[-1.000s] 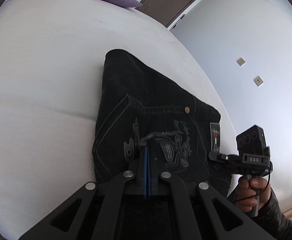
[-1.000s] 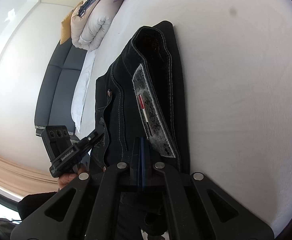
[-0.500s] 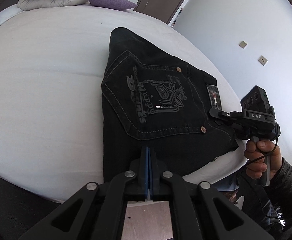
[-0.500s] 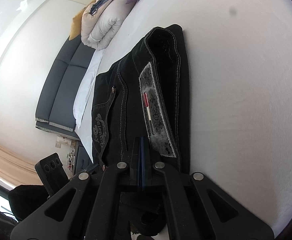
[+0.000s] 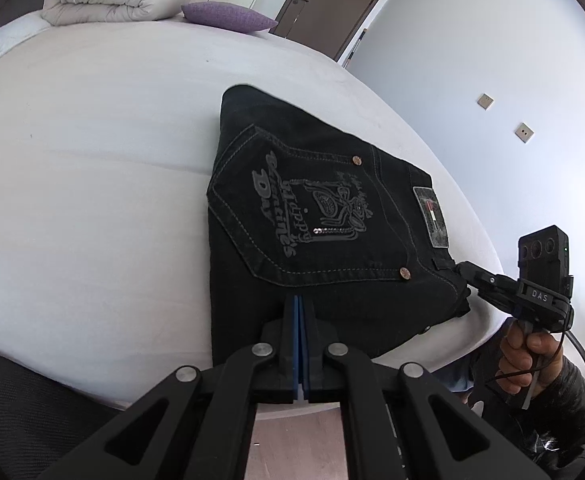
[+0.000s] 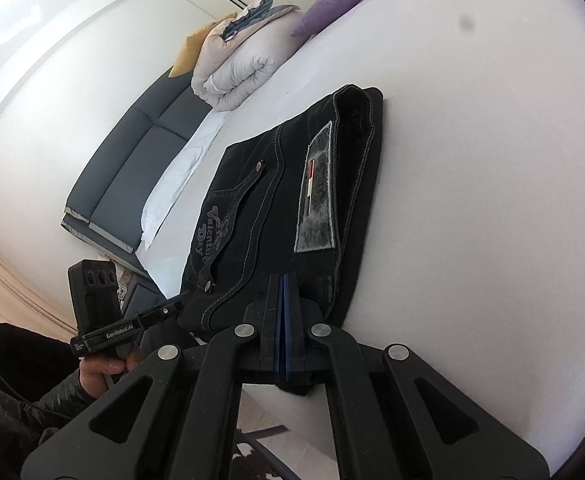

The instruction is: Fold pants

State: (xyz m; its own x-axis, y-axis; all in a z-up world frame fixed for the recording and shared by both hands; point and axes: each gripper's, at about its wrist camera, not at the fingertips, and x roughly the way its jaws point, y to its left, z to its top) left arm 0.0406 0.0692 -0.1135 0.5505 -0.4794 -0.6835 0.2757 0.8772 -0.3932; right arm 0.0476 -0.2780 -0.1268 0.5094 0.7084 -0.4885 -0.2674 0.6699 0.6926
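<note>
I see the folded pants (image 5: 316,216) lying just ahead of my left gripper (image 5: 299,304). Its jaws, like the right gripper's (image 6: 283,284), are pressed together, pinching nothing

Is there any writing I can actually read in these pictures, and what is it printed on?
"Happy Valentine's Day": stitched on the back pocket of the black pants.
"DAS": on the right gripper, below its camera box.
"GenRobot.AI": on the left gripper; a smaller label beside it is too small to read.
The grey waistband patch shows a red and white stripe; its lettering is too blurred to read.
</note>
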